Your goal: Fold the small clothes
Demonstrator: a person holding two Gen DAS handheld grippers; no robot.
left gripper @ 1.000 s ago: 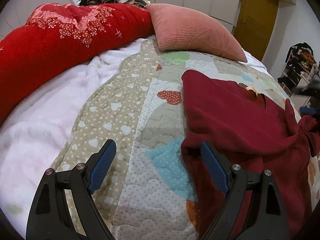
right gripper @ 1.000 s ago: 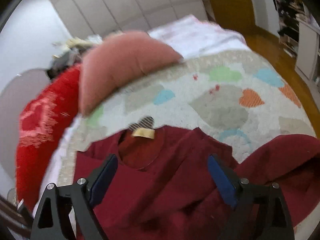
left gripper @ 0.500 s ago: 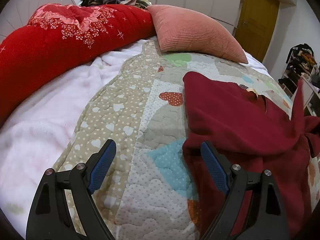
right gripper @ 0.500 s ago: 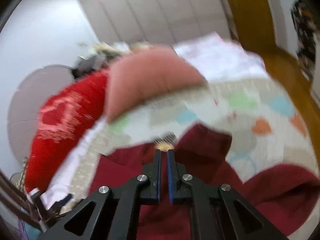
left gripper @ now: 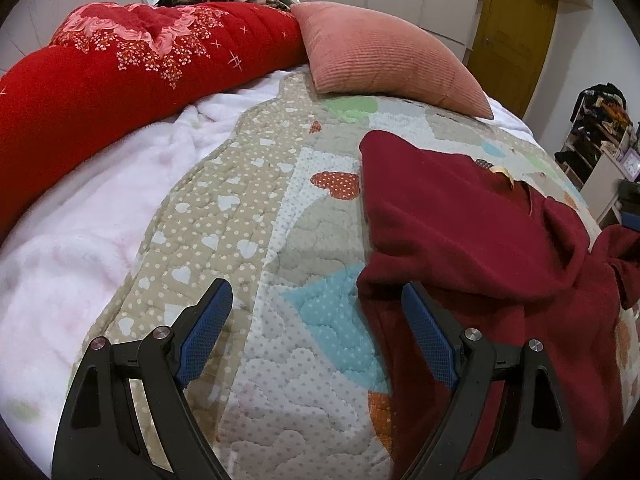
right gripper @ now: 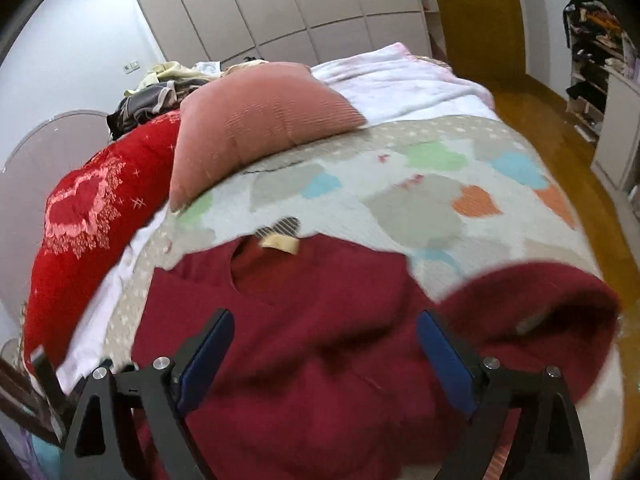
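Left gripper [left gripper: 316, 320]: jaws wide apart, nothing held, hovering over heart-print quilt [left gripper: 248, 240]. Dark red sweater [left gripper: 480, 248] lies just right of it, edge under right finger. Pink pillow [left gripper: 384, 56] far ahead.

Right gripper [right gripper: 324, 354]: jaws spread, nothing held, above sweater [right gripper: 304, 320]; collar label [right gripper: 280, 244] ahead, sleeve bunched on right.

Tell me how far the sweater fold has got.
Done: the sweater lies on the quilt, collar label up, one sleeve bunched at its side. In hand: nothing; the left tool and right tool are both open. Left: sleeves and body folds, none clearly made.
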